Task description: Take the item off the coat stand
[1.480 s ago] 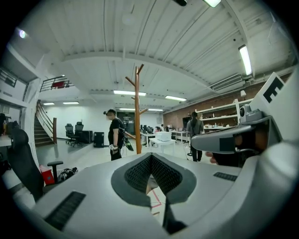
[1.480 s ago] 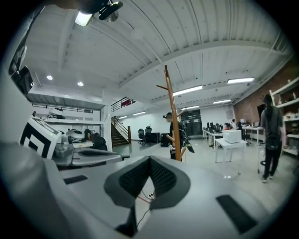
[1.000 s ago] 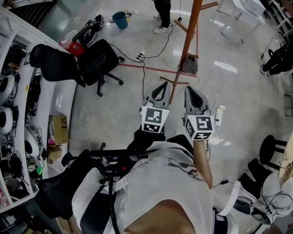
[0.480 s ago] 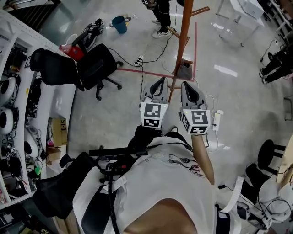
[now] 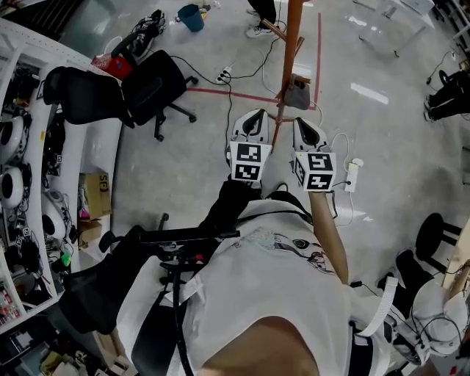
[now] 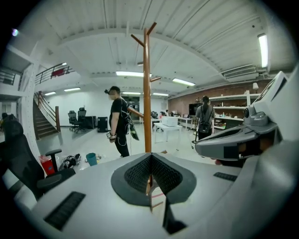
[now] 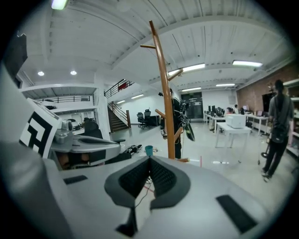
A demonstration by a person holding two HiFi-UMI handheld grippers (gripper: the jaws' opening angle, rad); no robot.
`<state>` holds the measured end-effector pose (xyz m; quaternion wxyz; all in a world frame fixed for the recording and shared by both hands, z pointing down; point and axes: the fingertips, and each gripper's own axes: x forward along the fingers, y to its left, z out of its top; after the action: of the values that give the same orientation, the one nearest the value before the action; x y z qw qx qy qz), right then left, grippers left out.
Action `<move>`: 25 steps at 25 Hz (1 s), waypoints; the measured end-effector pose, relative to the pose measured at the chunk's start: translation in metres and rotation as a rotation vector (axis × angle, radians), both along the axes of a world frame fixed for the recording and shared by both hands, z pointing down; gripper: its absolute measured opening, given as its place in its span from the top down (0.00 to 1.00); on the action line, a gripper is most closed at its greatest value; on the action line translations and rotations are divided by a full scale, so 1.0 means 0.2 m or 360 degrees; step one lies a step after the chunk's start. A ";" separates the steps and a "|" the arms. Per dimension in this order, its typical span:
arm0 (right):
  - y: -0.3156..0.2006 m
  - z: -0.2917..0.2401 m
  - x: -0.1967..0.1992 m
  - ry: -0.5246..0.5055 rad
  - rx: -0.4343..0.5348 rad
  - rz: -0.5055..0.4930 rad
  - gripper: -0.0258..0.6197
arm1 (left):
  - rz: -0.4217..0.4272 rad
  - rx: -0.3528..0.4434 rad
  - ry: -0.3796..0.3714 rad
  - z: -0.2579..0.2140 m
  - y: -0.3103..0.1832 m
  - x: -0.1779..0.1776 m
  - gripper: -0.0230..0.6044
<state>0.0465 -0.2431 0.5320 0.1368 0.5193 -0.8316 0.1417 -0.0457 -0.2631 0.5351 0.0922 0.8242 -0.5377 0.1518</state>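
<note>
A: Jaw state?
B: Left gripper (image 5: pixel 251 123): pads (image 6: pixel 138 173) are seen pressed together at the tip, with nothing between them. Right gripper (image 5: pixel 305 126): likewise closed up, nothing gripped.
A: Placement?
B: Both are held side by side ahead of the person's chest, slightly apart and pointed at the coat stand (image 5: pixel 288 66). In the head view the pole is seen at 12 o'clock, lined up with the gap between them. No contact with it is shown.
A: Item?
B: A grey item (image 5: pixel 297 94) is seen against the pole, low on the stand by a peg, at 12 o'clock from the right gripper and apart from it. How it is hung can't be made out.
A: Surroundings?
B: A black office chair (image 5: pixel 158 92) is seen at 10 o'clock from the left gripper, a blue bucket (image 5: pixel 191 15) at 11 o'clock farther out. A red tape line (image 5: pixel 235 94) is laid across the floor by the stand. A person (image 6: pixel 119 122) is seen standing beyond the pole.
</note>
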 end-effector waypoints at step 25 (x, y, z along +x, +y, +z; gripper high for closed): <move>-0.45 0.63 0.23 0.0211 -0.0354 -0.0038 0.95 | 0.0035 -0.0471 -0.0141 0.65 -0.19 0.06 0.96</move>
<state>0.0919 -0.3322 0.6575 0.2500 0.4993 -0.8059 0.1967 -0.0330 -0.3009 0.6647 0.1871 0.7999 -0.5040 0.2667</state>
